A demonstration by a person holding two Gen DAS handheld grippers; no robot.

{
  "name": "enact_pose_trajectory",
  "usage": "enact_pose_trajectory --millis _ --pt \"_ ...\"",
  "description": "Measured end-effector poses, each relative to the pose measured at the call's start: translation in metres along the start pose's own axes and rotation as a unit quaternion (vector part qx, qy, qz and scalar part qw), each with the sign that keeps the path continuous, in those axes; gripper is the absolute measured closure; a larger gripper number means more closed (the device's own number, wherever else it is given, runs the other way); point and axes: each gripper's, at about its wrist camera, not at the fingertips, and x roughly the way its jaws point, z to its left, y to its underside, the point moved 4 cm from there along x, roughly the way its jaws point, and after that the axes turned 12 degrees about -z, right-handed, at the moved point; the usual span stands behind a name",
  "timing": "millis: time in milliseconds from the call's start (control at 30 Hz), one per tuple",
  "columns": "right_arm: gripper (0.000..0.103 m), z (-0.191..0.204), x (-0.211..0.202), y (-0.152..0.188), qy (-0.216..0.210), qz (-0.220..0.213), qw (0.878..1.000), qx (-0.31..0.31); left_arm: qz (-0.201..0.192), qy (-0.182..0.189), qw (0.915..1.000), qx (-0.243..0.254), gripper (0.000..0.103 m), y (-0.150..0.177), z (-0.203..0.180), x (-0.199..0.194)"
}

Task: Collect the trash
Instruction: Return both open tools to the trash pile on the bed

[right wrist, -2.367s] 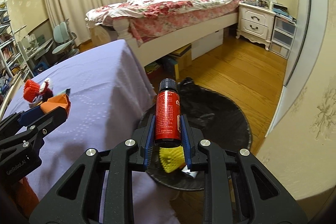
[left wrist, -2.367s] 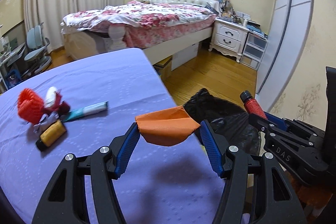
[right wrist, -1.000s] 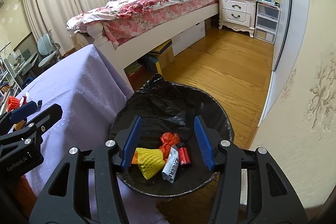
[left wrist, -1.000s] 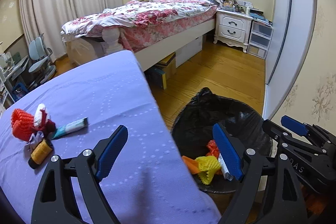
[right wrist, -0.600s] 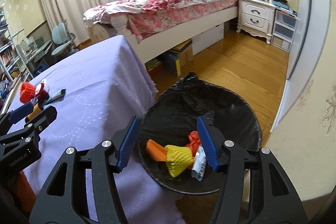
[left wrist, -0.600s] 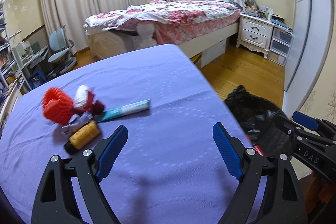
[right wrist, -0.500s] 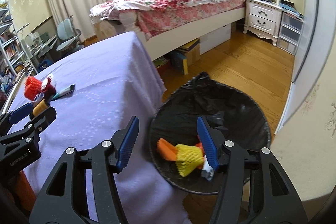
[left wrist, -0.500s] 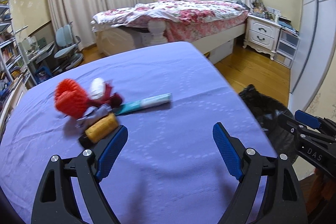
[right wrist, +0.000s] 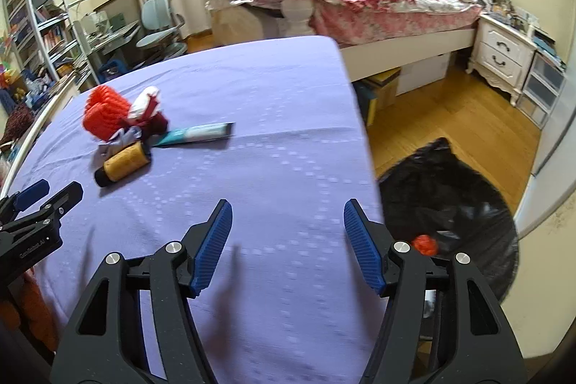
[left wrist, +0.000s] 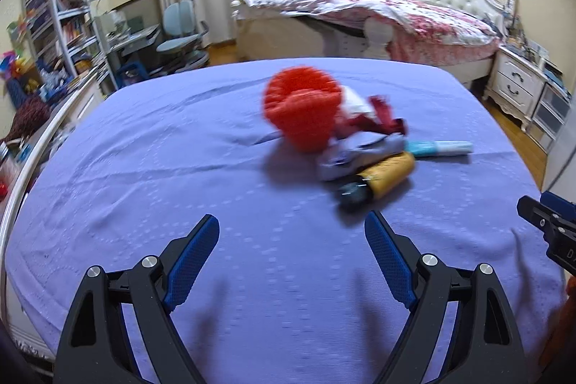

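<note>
claws: my left claw (left wrist: pixel 291 251) and right claw (right wrist: pixel 284 240) both spread, empty
yellow bottle (left wrist: pixel 385 177): probably light, stiff, slick; I'd pinch mid-body
red foam net (left wrist: pixel 302 108): soft, grab anywhere

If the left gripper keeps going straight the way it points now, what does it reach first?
Probably the yellow-labelled bottle at the near edge of the trash pile; it lies slightly right of the centre line of the open left gripper. Only bare purple tablecloth lies before it. Motion blur makes depth uncertain.
</note>
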Motion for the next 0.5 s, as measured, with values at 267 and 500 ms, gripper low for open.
enact_pose_trajectory --millis 267,500 --pt "0.038 0.067 0.021 0.0 -0.044 0.027 0.998 -0.025 0.011 -0.025 0.9995 -0.014 0.02 0.008 0.044 0.001" --pt "0.038 0.117 0.029 0.006 -0.066 0.034 0.996 -0.05 0.012 -0.034 0.999 -0.027 0.02 0.007 0.07 0.005"
